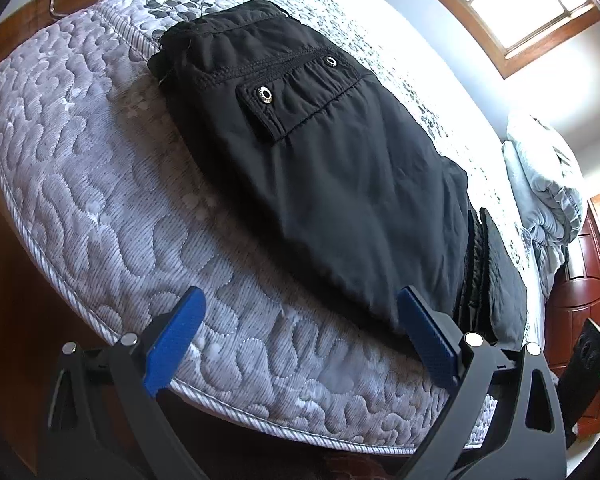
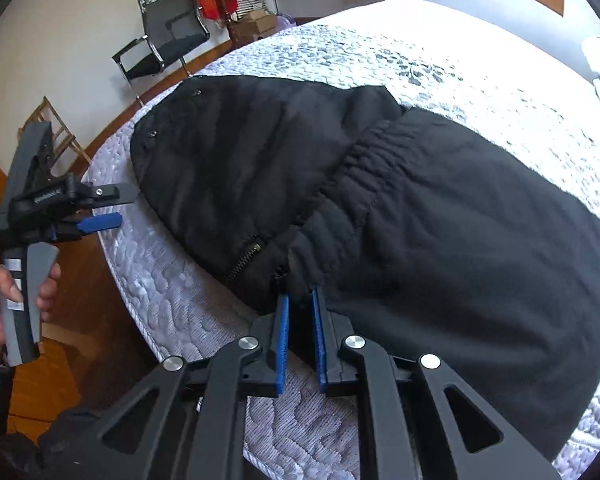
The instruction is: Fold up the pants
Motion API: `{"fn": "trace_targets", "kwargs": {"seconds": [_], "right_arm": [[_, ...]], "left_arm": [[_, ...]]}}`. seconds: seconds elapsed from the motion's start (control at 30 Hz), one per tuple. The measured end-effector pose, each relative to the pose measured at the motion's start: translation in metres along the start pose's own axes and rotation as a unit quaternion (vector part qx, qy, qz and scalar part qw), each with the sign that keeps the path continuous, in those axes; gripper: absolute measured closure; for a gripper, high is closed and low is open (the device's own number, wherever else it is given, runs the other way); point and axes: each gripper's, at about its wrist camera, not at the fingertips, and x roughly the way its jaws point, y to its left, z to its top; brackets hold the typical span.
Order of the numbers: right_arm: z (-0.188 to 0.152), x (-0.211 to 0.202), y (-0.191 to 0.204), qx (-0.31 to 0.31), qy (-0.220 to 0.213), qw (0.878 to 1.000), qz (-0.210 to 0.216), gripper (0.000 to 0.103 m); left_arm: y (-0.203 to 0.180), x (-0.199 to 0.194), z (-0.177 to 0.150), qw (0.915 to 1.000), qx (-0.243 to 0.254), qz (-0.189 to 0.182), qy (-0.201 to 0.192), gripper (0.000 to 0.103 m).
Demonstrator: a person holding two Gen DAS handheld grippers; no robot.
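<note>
Pants: black padded pants (image 1: 320, 168) lay folded on the quilted mattress (image 1: 100, 200), filling the centre of the left wrist view; a flap pocket with two metal snaps (image 1: 265, 94) sat toward 12 o'clock.
Pants, right wrist view: the same garment (image 2: 440, 240) spread from centre to 3 o'clock, with an elastic waistband (image 2: 364, 168) near centre and a zipper (image 2: 246, 258) toward 7 o'clock of it.
Left gripper: the left gripper (image 1: 300, 332) hovered at 6 o'clock over the near edge of the mattress, its blue fingers (image 1: 176, 332) wide apart and holding nothing; the right-hand finger lay just beside the pants' lower edge.
Left gripper, right wrist view: it (image 2: 112, 208) appeared at 9 o'clock, held by a hand (image 2: 4, 308) near 8 o'clock.
Right gripper: the right gripper (image 2: 300, 312) stood at 6 o'clock, its blue fingers (image 2: 282, 344) drawn close together and clamped on the near edge of the pants at the fly.
Mattress: grey-white, quilted, with a leaf print (image 1: 172, 6) toward 11 o'clock.
Surroundings: a folded duvet (image 1: 540, 184) lay at 3 o'clock; a black mesh chair (image 2: 164, 36) stood at 11 o'clock in the right wrist view.
</note>
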Motion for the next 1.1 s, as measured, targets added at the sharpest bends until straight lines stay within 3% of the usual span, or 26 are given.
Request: {"fn": "trace_targets", "kwargs": {"seconds": [0.07,0.1,0.27,0.37,0.43,0.6,0.7,0.83,0.97,1.1], "right_arm": [[-0.001,0.0,-0.003,0.007,0.002,1.0,0.007,0.084],[-0.001,-0.001,-0.005,0.015,0.003,1.0,0.02,0.074],[-0.008,-0.019,-0.015,0.044,-0.016,0.998,0.037,0.071],[-0.016,-0.044,-0.036,0.087,-0.045,0.994,0.051,0.053],[-0.023,-0.062,-0.054,0.111,-0.065,0.991,0.042,0.043],[-0.054,-0.102,-0.114,0.191,-0.104,0.976,-0.004,0.035],[-0.079,-0.117,-0.157,0.252,-0.119,0.96,-0.031,0.034],[-0.112,-0.125,-0.197,0.317,-0.13,0.938,-0.046,0.033],[-0.13,-0.123,-0.209,0.344,-0.127,0.929,-0.049,0.033],[-0.134,-0.117,-0.209,0.343,-0.123,0.93,-0.046,0.033]], "left_arm": [[-0.001,0.0,0.002,1.0,-0.001,-0.001,0.0,0.006],[0.0,-0.001,0.003,1.0,-0.003,-0.002,0.0,0.006],[0.001,-0.004,0.006,0.9999,-0.011,-0.005,0.0,0.006],[0.004,-0.008,0.011,0.9999,-0.012,-0.005,-0.004,0.006],[0.01,-0.012,0.015,0.9998,-0.017,-0.002,-0.011,0.006],[0.037,-0.02,0.03,0.9965,-0.071,-0.036,-0.026,0.006],[0.057,-0.021,0.039,0.9892,-0.123,-0.071,-0.038,0.006],[0.081,-0.018,0.047,0.972,-0.188,-0.132,-0.05,0.007],[0.095,-0.009,0.055,0.9595,-0.227,-0.157,-0.056,0.007],[0.106,0.003,0.062,0.9484,-0.258,-0.176,-0.054,0.007]]}}
